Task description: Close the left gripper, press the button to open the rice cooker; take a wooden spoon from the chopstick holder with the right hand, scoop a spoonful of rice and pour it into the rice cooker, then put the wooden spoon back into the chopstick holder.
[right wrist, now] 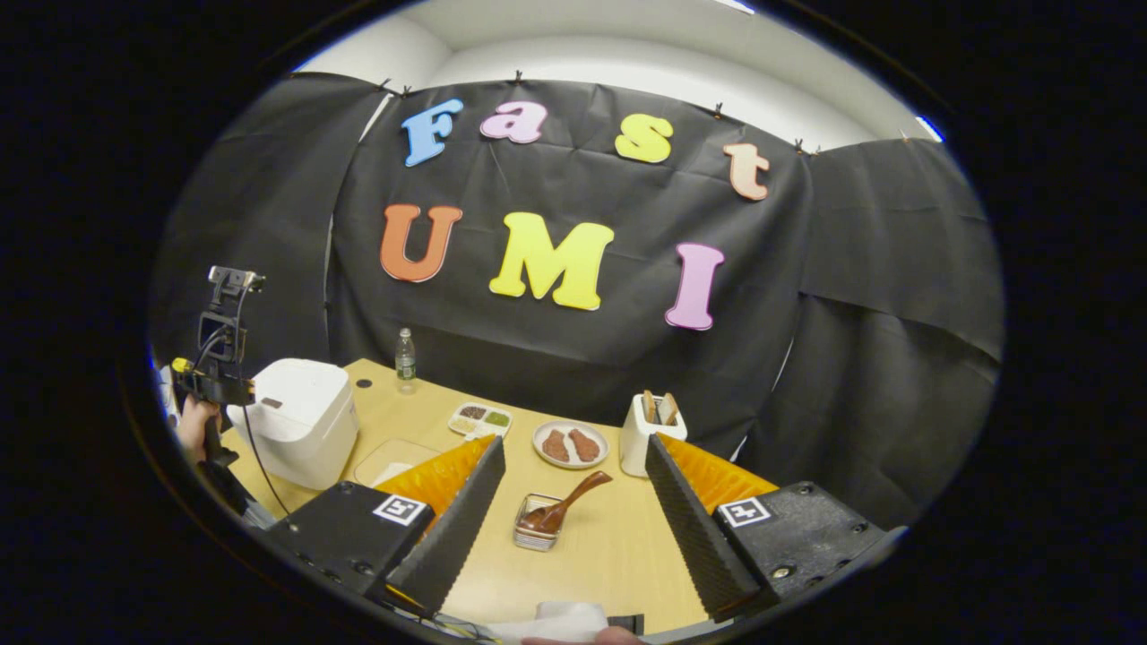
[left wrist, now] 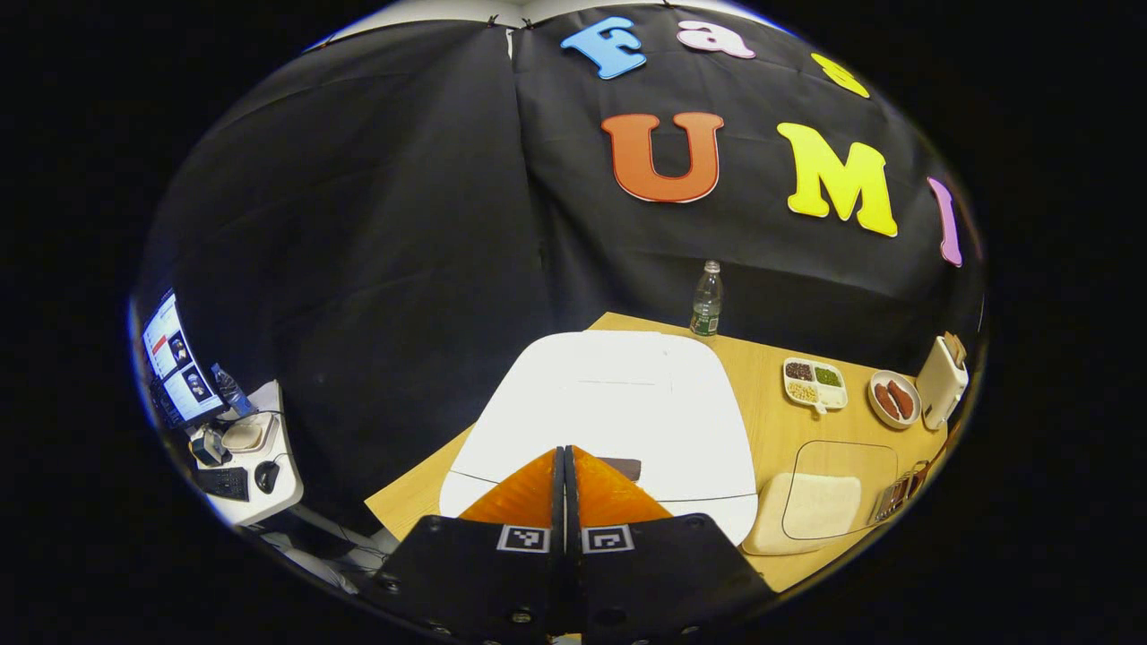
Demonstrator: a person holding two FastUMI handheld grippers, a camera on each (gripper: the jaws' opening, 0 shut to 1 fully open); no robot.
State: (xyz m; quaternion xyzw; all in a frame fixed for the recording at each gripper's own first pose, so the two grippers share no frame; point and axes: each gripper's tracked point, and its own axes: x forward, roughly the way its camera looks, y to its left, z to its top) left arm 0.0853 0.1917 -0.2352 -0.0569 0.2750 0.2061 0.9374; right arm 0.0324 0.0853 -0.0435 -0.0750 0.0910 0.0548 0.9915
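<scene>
My left gripper (left wrist: 564, 452) is shut with nothing between its fingers; its tips hover over the front of the white rice cooker (left wrist: 609, 394), just left of the dark button (left wrist: 625, 468). The cooker's lid is closed. In the right gripper view the cooker (right wrist: 296, 421) stands at the table's left, with the left gripper (right wrist: 215, 381) in a hand (right wrist: 188, 425) beside it. My right gripper (right wrist: 574, 445) is open and empty above the table. Ahead of it a wooden spoon (right wrist: 566, 504) rests in a small metal basket (right wrist: 535, 533). The white chopstick holder (right wrist: 643, 436) with wooden utensils stands behind. A flat clear dish of rice (left wrist: 820, 502) lies right of the cooker.
On the wooden table (right wrist: 609, 555) stand a water bottle (right wrist: 405, 358), a divided dish of beans (right wrist: 479, 419) and a plate of sausages (right wrist: 570, 444). A side desk with a monitor (left wrist: 177, 358), keyboard and mouse sits off to the left.
</scene>
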